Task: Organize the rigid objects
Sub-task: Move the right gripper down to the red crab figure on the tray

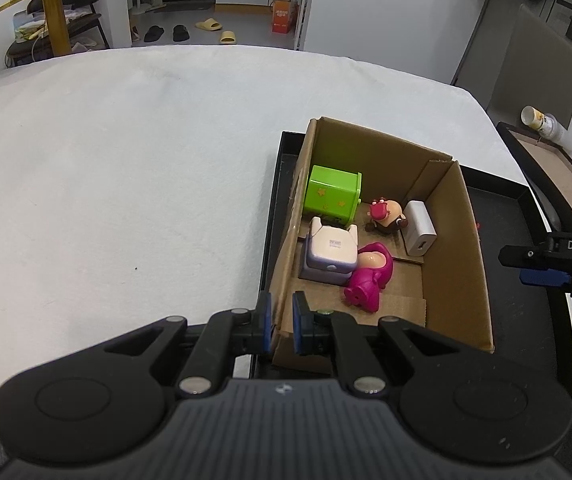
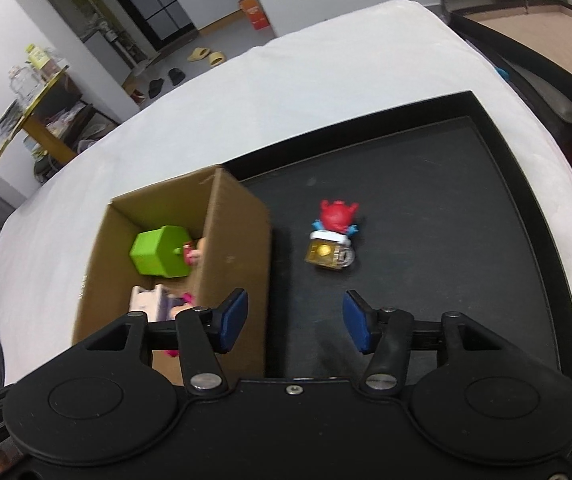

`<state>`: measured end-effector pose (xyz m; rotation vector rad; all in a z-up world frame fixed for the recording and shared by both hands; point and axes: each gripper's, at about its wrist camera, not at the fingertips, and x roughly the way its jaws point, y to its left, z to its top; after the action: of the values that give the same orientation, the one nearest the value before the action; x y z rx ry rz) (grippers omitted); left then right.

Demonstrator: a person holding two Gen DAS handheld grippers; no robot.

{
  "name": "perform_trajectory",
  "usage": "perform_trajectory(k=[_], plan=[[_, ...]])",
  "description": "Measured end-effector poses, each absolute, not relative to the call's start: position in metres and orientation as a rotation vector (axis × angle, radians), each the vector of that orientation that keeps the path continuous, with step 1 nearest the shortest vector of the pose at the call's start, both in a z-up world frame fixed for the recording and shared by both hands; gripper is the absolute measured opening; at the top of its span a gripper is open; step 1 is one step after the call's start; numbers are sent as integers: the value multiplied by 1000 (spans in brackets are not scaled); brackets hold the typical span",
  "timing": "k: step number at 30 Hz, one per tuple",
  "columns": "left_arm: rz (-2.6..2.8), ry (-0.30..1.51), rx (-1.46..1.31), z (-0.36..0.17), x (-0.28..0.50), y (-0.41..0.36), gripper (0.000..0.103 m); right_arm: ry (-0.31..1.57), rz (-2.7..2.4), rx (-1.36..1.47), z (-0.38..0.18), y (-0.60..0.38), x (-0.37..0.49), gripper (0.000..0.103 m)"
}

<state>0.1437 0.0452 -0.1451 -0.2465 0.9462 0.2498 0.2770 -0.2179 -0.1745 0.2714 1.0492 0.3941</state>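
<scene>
Your white-covered tabletop (image 1: 126, 160) carries a black tray (image 2: 485, 140), and on its left part stands the cardboard box (image 1: 457, 248) you are filling. Most of the sorting looks done: inside the box you already have a green cube (image 1: 331, 194), a white-and-lilac toy (image 1: 331, 254), a magenta figure (image 1: 367, 276), a white charger (image 1: 419, 228) and a small brown figure with a red cap (image 1: 385, 216). One piece appears to be left, the red-topped figure on a gold base (image 2: 331, 240), standing alone on the bare tray floor to the right of the box. Your left gripper (image 1: 282, 320) is clamped on the box's near-left wall, steadying it. Your right gripper (image 2: 295, 320) stands with its jaws apart and empty, pointing toward that last figure but short of it.
</scene>
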Motion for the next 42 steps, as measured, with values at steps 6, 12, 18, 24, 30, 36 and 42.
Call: perform_trajectory(k=[6,12,18,24,30,36,42], plan=[[250,950,-244,-146,144,45,9,1062,355,305,-191,-223,292,53],[249,955,-242,-147,145,46,10,1062,306,311,-205,-216,313,53],[248,956,-244,-147,145,46,10,1079,263,292,-217,-207,330,53],[248,956,-245,-147,145,45,10,1101,230,291,-226,-200,346,53],[247,956,-245,-147,146,45,10,1114,226,262,-229,-187,350,53],[247,956,-245,-147,146,45,10,1147,219,166,-233,-173,349,37],[245,954,-246,-147,146,44,10,1154,221,116,-229,-176,343,37]])
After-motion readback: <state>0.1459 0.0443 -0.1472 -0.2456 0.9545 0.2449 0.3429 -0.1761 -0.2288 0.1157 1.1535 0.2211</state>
